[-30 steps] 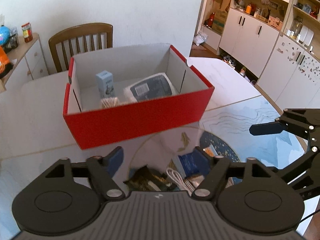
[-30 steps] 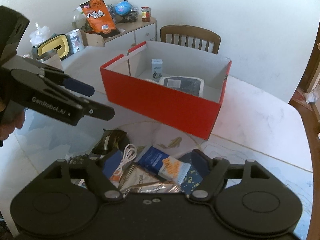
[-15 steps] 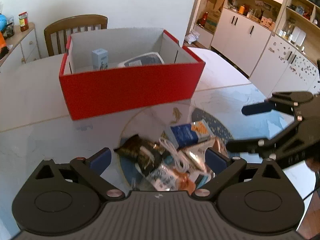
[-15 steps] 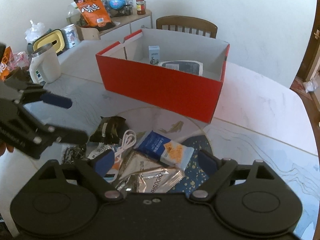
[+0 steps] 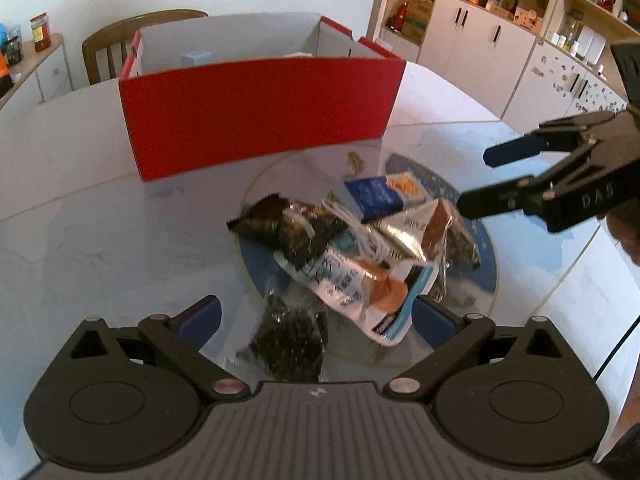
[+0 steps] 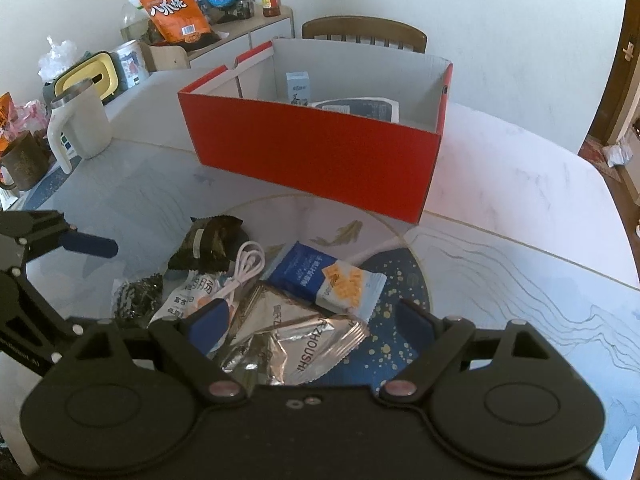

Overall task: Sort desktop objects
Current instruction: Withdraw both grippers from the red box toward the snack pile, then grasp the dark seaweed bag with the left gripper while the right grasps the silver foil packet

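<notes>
A white marble-patterned table carries an open red cardboard box with a pale inner lining, standing just behind a round glass turntable over a blue speckled disc. Inside the box a small light-blue carton stands upright beside a flat dark-printed pouch. A brown wooden chair stands behind the box, and a white lidded mug sits at the table's left edge, well apart from the pile.

On the turntable lies a loose heap of packets: a crumpled silver foil wrapper, a blue-and-white cracker packet, a dark green snack packet, a white-and-orange sachet and a clear bag of dark flakes, with a coiled white cable lying across them.

The left gripper hovers over the near side of the heap, jaws wide and empty. The right gripper hangs above the foil wrapper, jaws likewise spread, gripping nothing.
</notes>
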Tool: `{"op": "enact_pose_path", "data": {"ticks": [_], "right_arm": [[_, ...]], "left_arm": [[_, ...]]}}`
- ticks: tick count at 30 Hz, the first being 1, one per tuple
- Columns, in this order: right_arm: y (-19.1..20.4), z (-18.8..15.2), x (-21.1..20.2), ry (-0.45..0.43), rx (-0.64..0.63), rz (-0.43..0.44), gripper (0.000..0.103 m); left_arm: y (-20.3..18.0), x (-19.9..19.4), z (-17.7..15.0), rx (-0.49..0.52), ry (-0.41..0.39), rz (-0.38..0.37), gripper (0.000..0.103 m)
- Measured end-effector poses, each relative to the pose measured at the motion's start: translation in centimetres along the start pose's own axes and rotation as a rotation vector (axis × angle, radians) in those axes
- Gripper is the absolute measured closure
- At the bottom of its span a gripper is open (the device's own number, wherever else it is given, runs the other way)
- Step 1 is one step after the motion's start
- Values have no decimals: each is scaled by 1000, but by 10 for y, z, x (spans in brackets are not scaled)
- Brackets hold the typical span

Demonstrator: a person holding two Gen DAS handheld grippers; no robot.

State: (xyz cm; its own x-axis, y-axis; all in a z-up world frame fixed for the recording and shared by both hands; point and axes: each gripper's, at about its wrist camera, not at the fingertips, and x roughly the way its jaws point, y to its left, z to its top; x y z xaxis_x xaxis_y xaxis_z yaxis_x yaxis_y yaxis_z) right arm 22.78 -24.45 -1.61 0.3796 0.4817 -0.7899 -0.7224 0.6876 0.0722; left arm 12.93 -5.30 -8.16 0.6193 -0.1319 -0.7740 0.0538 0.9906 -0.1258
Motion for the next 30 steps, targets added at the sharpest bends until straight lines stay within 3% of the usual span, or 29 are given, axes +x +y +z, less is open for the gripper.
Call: {"op": "enact_pose_path", "data": {"ticks": [6, 24, 30], "right_arm": [[0, 0, 7, 11, 9, -11, 13], [-5, -8, 42, 73, 100, -51, 13], [-7, -11, 48, 94, 130, -34, 20]], "left_arm": [[-4, 2, -10, 49, -14, 12, 1], [-2, 7, -24, 64, -3, 15, 1], [-1, 3, -26, 87, -25, 11, 1]]}}
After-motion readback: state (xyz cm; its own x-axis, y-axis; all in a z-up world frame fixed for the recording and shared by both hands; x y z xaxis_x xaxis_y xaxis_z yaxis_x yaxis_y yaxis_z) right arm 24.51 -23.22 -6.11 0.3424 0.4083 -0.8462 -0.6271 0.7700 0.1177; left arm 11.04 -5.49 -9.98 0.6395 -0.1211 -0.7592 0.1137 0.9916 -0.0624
